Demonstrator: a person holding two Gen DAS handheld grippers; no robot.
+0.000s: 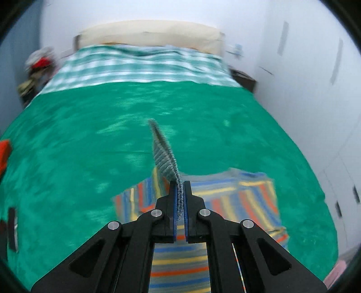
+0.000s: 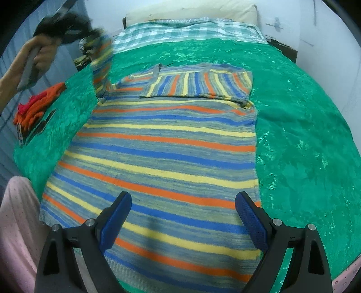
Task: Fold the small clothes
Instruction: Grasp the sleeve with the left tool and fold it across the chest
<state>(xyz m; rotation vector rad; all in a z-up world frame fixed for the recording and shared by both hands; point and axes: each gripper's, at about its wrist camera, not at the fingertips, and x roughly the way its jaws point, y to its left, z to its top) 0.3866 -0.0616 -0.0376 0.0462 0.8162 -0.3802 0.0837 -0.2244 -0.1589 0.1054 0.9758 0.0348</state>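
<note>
A striped knit sweater point(image 2: 171, 144) in blue, yellow, orange and grey lies flat on the green bedspread point(image 2: 304, 146). Its right sleeve point(image 2: 196, 84) is folded across the chest. My left gripper point(image 1: 179, 187) is shut on the grey ribbed cuff point(image 1: 164, 153) of the left sleeve and holds it lifted above the bed; in the right wrist view the raised sleeve point(image 2: 102, 58) hangs from the left gripper point(image 2: 90, 33) at the far left. My right gripper point(image 2: 182, 202) is open and empty above the sweater's lower part, near the hem.
A pile of orange and red folded clothes point(image 2: 37, 106) lies at the bed's left edge, with a dark flat object point(image 2: 44, 125) beside it. A checked blanket point(image 2: 187, 30) and pillow point(image 2: 191, 10) lie at the head. A white wall point(image 1: 315, 78) stands to the right.
</note>
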